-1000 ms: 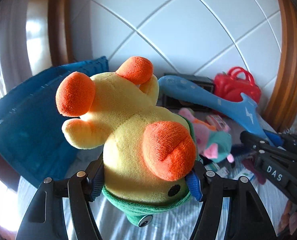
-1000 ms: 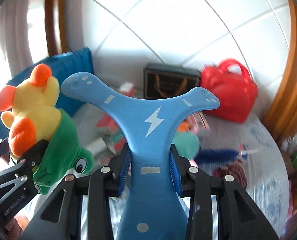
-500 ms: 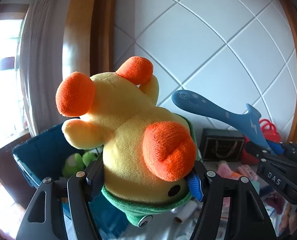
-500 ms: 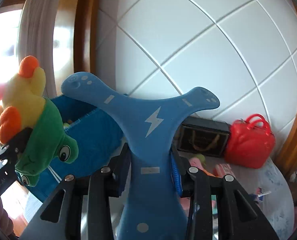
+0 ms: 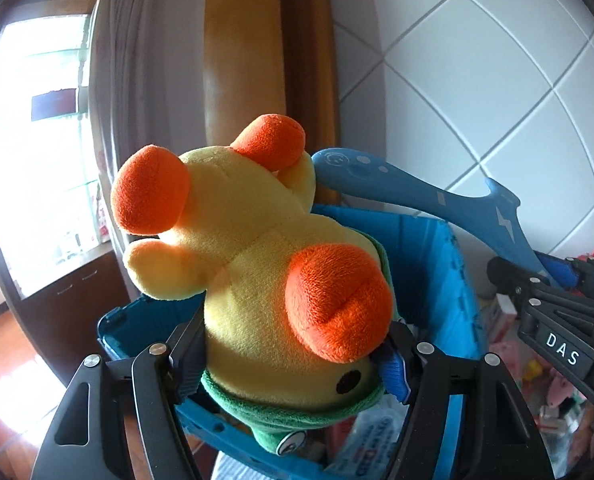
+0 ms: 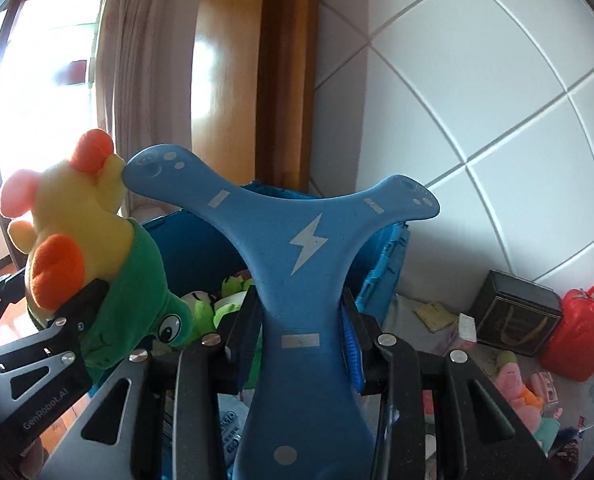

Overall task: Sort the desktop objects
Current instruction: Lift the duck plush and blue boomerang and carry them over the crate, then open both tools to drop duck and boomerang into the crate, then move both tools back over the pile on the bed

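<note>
A yellow plush duck [image 5: 257,264] with orange feet and beak and a green frog hood hangs upside down in my left gripper [image 5: 293,360]. Its jaws are opening, though the pads still touch the plush. My right gripper [image 6: 299,340] is shut on the stem of a blue three-armed boomerang [image 6: 305,240] marked with a lightning bolt. Both toys hover over an open blue bin [image 6: 193,248], whose far wall [image 5: 437,264] rises behind the duck. The boomerang [image 5: 417,196] shows to the duck's right, and the duck [image 6: 77,232] sits left of the boomerang, nearly touching its arm tip.
A green frog plush [image 6: 217,304] and packets lie in the bin. On the table to the right are a dark box [image 6: 517,316], a red handbag [image 6: 577,344] and a pink plush [image 6: 517,388]. A curtain [image 5: 137,80], a wooden post and a tiled wall stand behind.
Both grippers have swung left with their toys, from over the cluttered table to above the blue bin. The window and curtain have come into view, and the handbag and box have slid right.
</note>
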A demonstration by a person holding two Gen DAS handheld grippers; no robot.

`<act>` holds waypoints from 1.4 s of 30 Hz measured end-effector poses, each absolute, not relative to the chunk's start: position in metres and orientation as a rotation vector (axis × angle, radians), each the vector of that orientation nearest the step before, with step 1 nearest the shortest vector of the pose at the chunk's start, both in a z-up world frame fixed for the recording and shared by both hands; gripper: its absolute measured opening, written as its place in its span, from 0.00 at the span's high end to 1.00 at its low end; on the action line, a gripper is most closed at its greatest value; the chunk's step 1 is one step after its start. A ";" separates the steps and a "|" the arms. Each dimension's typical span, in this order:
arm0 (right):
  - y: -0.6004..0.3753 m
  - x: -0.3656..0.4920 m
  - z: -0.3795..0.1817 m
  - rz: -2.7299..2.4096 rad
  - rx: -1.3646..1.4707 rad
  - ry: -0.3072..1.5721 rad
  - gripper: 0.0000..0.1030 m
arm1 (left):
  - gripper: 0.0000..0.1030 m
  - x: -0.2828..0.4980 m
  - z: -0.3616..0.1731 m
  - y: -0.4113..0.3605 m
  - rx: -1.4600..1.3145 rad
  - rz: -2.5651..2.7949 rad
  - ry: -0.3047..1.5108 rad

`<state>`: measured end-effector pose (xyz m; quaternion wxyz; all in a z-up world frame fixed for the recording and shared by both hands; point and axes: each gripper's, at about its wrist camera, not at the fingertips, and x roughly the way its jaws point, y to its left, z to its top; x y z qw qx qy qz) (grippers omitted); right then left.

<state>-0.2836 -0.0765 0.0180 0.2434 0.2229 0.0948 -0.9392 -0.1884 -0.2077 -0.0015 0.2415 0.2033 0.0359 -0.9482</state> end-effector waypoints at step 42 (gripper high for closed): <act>-0.081 -0.246 0.004 -2.608 0.648 0.303 0.00 | 0.17 -0.154 -0.025 -0.243 0.617 -2.598 0.212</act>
